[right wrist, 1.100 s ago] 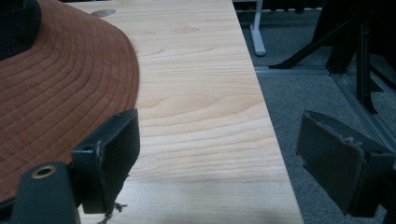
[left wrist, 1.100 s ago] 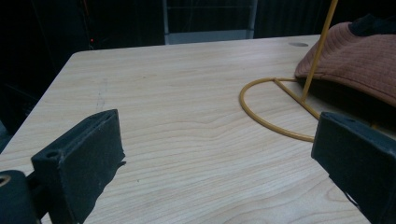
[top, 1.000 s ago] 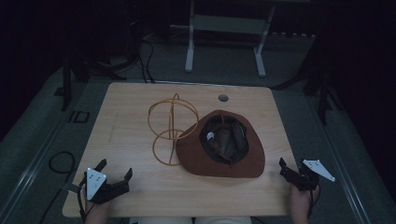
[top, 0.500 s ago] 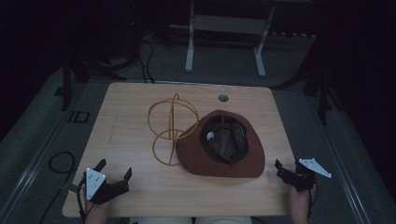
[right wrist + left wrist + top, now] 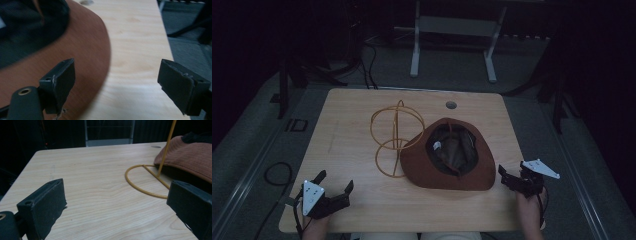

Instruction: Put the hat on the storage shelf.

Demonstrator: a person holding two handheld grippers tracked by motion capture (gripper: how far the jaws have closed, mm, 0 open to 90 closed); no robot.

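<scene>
Nothing is handled yet. The brown hat (image 5: 447, 156) lies crown-down, opening up, at the worktop's (image 5: 362, 115) centre, long axis running 10 to 4 o'clock, its brim over the wire stand (image 5: 394, 137). The left hand-held gripper (image 5: 331, 191) at 7 o'clock gapes wide, empty. The right hand-held gripper (image 5: 507, 176) at 4 o'clock gapes wide beside the brim, empty.
</scene>
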